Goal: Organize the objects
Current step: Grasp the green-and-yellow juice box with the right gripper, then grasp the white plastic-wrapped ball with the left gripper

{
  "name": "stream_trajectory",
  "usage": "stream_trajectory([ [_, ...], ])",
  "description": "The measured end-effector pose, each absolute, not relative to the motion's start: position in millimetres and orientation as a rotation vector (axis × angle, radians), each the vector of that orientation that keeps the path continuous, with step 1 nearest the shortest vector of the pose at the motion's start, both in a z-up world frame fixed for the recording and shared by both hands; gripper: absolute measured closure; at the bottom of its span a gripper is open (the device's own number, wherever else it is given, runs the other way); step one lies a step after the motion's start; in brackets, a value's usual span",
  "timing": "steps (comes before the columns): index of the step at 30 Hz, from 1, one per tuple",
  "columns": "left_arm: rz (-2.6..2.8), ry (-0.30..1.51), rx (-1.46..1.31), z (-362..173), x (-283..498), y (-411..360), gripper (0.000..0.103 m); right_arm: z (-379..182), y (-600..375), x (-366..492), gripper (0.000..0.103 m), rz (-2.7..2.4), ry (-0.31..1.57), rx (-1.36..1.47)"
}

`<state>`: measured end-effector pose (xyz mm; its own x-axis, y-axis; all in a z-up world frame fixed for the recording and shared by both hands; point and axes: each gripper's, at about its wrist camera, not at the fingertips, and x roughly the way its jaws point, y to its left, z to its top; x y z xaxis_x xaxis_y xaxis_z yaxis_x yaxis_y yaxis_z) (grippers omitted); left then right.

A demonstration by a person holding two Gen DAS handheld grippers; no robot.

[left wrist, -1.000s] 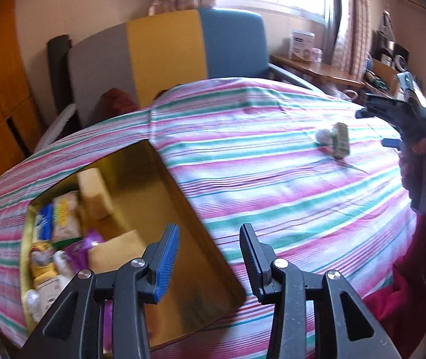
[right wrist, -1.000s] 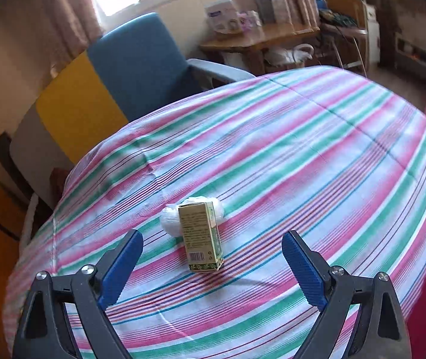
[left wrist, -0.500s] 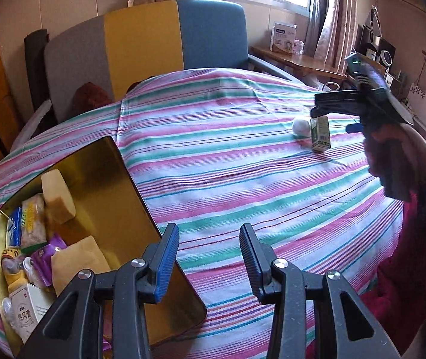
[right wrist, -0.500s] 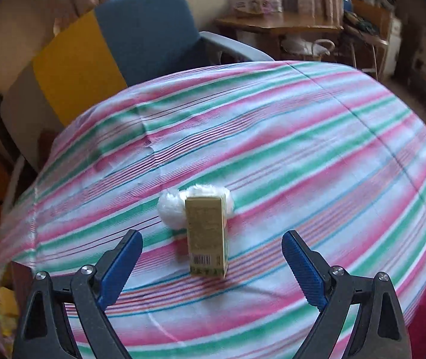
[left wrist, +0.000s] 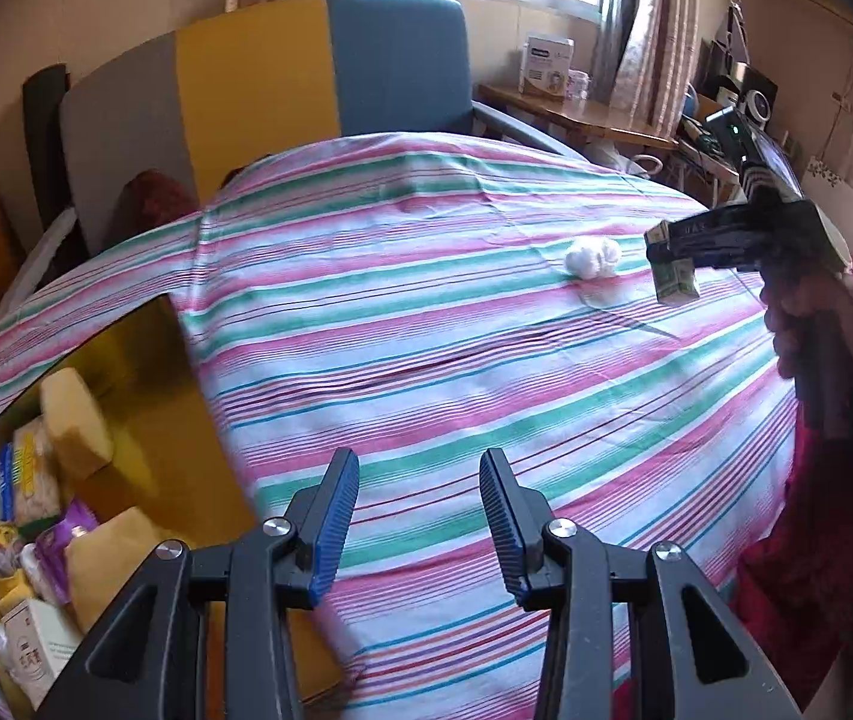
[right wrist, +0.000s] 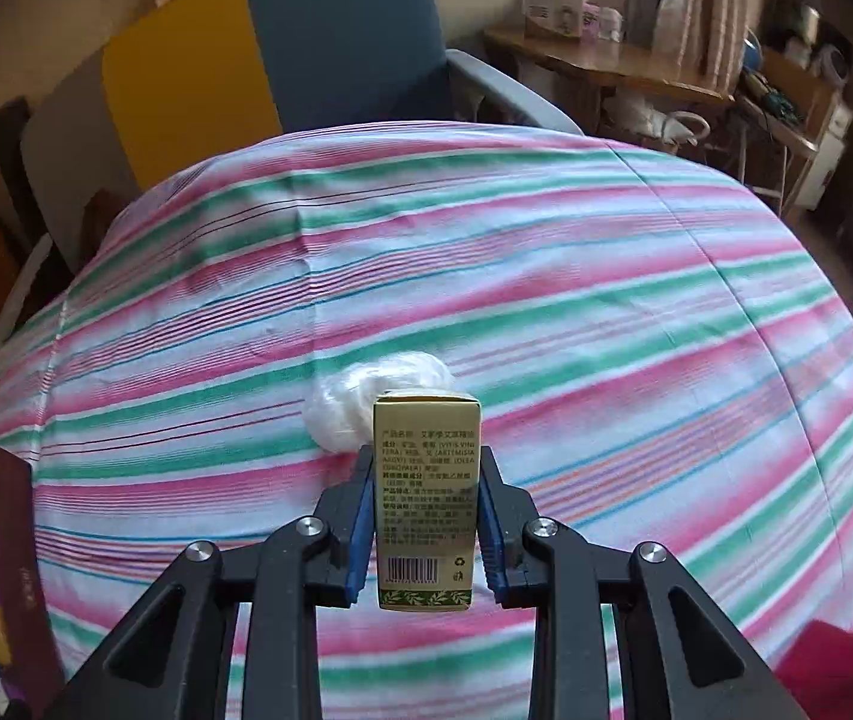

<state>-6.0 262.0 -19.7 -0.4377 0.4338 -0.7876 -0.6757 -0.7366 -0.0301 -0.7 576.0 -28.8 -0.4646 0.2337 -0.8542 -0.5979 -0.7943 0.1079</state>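
Striped table (left wrist: pixel 426 360): gold box (left wrist: pixel 144 360), white wad (left wrist: pixel 593 257).

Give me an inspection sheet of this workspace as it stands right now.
Surface: striped tablecloth in pink, green and white, wrinkled.
Job's things: small green carton gripped upright; white wad in clear plastic lying on the cloth just behind it; gold box at the cloth's left edge holding snack packets, yellow sponges and a white carton.
Clutter: nothing seen on the cloth apart from these.
Grippers: right gripper shut on the small green carton, pads on both its sides; left gripper apart with nothing between the pads, near the gold box.
Cables: nothing seen.
Surroundings: grey, yellow and blue chair, wooden side table with a white box, curtained window.
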Motion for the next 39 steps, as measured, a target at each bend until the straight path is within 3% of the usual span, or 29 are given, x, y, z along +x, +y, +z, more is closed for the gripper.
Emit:
stream_trajectory([
  [7,2.112,0.445,-1.074,-26.3,-9.6,308.9,0.061,-44.0,596.6,22.3,0.073,2.171,0.688,-1.189],
  [10,2.075,0.47,-1.08,-32.1,-15.3,329.8,0.053,-44.9,598.1,19.5,0.073,2.153,0.682,-1.207],
  [14,2.022,0.464,-1.107,-33.0,-32.2,358.7,0.052,-50.2,600.3,20.2,0.073,2.14,0.723,-1.233],
  [20,1.965,0.499,-1.096,-38.4,-52.2,405.5,0.034,-47.9,607.8,30.1,0.073,2.138,0.778,-1.186],
  [26,1.932,0.603,-1.011,-45.0,-65.5,457.8,0.034,-42.4,614.5,38.7,0.073,2.167,0.818,-1.111],
  [39,1.832,0.623,-1.048,-85.1,-100.2,562.0,0.034,-39.8,627.4,52.8,0.071,2.169,0.955,-1.021],
])
